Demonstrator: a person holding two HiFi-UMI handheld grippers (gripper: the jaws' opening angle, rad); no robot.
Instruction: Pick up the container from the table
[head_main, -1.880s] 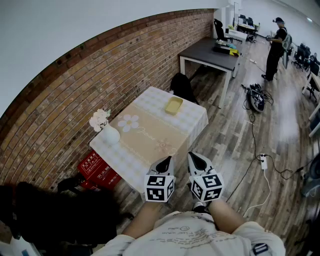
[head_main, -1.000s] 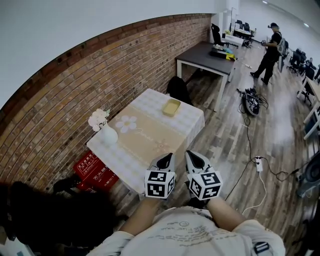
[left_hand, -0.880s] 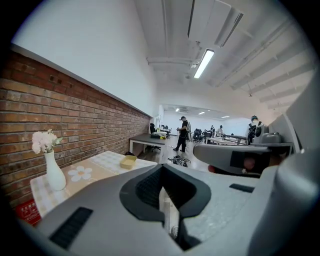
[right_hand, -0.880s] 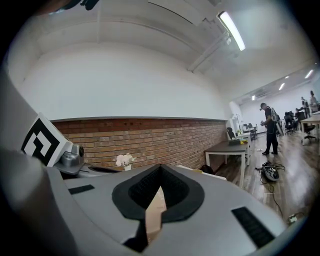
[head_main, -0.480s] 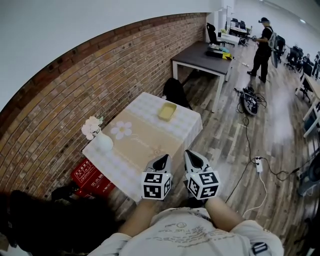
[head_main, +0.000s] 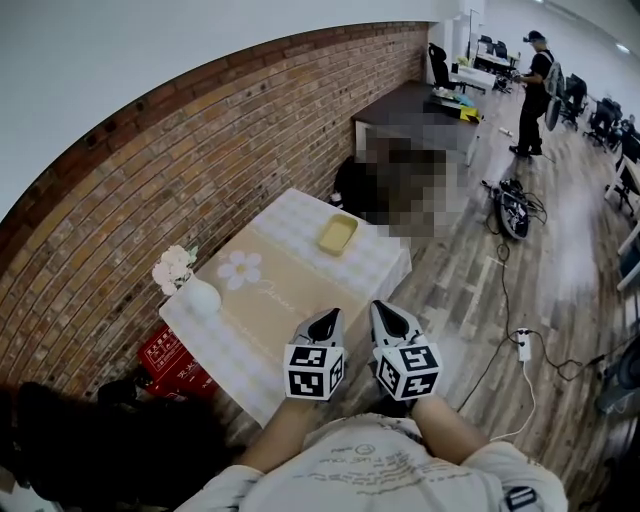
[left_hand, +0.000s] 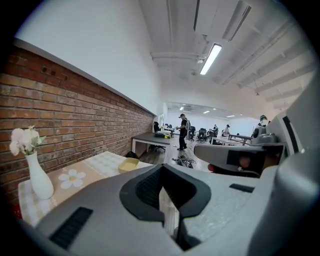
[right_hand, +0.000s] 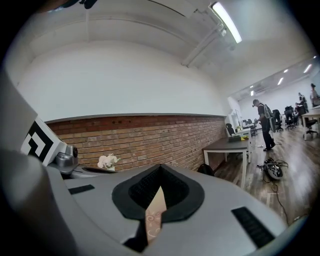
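A shallow yellow container lies near the far end of a small table under a beige and checked cloth. It shows again in the left gripper view, where the container sits ahead and slightly left. My left gripper and right gripper hang side by side over the table's near edge, well short of the container. Both are shut with nothing held. In their own views the left gripper and right gripper leave only a thin slit through which the cloth shows.
A white vase of pale flowers stands at the table's left corner by the brick wall. Red boxes sit under the table. A dark table, floor cables and a standing person lie beyond.
The view has shifted, so the table and container sit a little lower and nearer. The person at the back has walked left. Both grippers stay shut side by side.
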